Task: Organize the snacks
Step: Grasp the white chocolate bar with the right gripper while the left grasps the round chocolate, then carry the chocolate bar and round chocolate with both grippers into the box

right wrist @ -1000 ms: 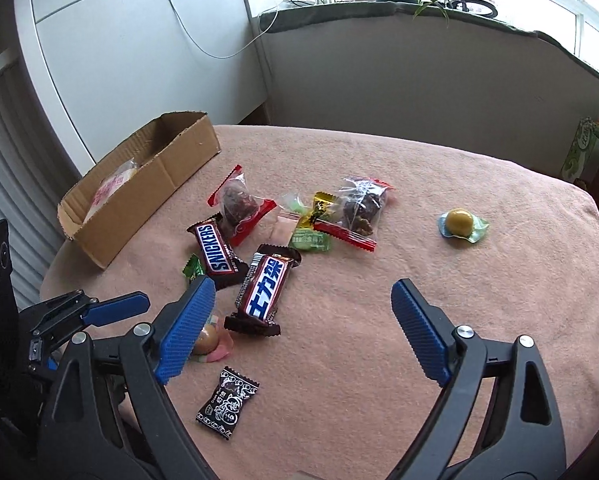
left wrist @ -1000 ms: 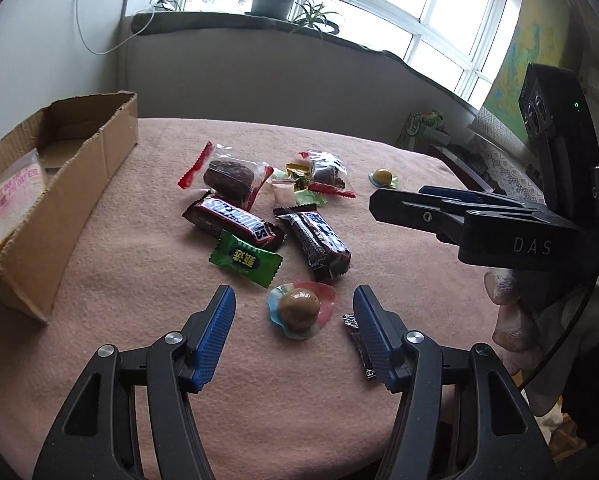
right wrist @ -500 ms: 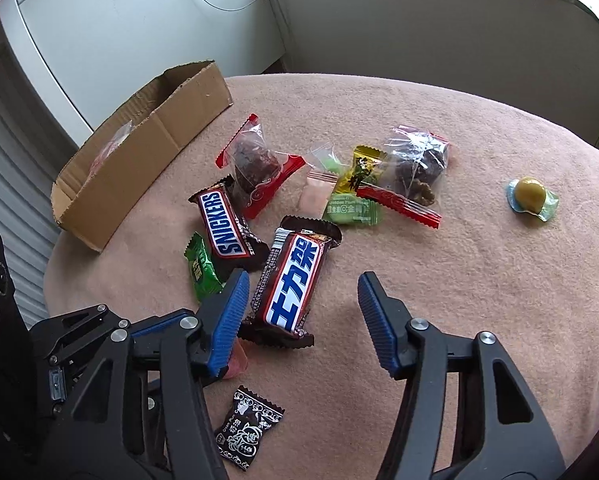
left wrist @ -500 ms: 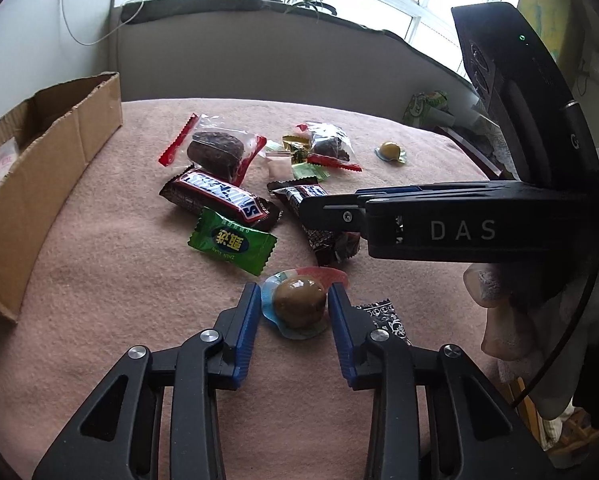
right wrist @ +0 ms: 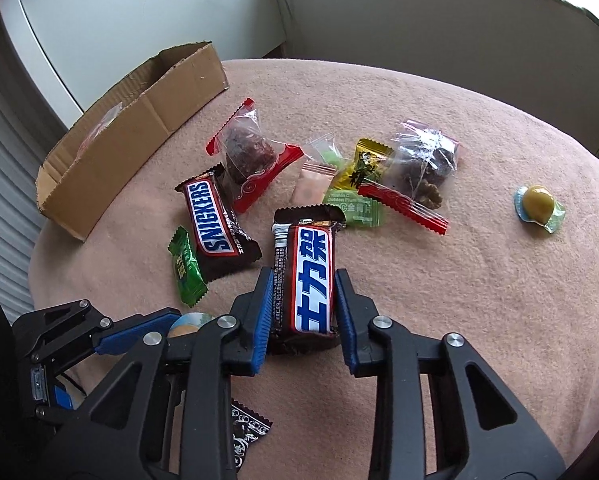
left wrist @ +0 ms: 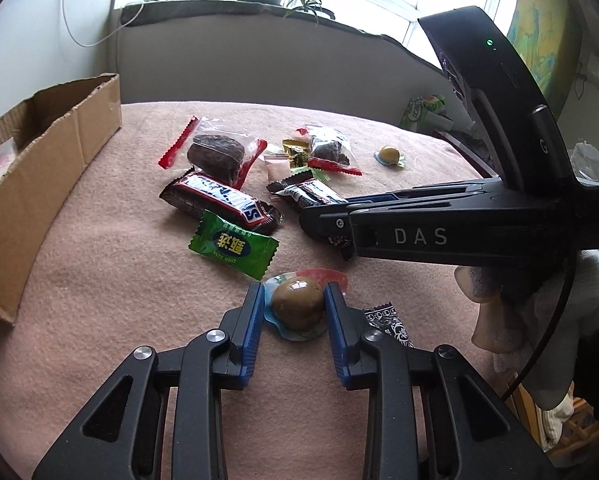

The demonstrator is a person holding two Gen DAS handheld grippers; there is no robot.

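Observation:
On the pink cloth, a round brown candy in a clear cup (left wrist: pixel 297 310) sits between the blue pads of my left gripper (left wrist: pixel 293 290). Its jaws are closing and both pads touch the candy's sides. My right gripper (right wrist: pixel 303 274) is also closing, its pads against both long sides of a brown chocolate bar with blue Chinese lettering (right wrist: pixel 313 248). In the left wrist view the right gripper's black body (left wrist: pixel 419 228) hides most of that bar. The cardboard box (right wrist: pixel 139 120) stands open at the far left, with a pale packet inside.
A Snickers bar (right wrist: pixel 213 220), a green candy (left wrist: pixel 235 246), two red-edged bags of dark snacks (right wrist: pixel 251 152) (right wrist: pixel 423 168) and small sweets lie mid-table. A black patterned candy (left wrist: pixel 387 320) lies by the left gripper. A yellow jelly cup (right wrist: pixel 537 202) sits alone at right.
Both grippers came down and their wide jaws drew in, the left around the brown candy, the right around the Chinese-lettered bar. The right gripper swung across the left wrist view.

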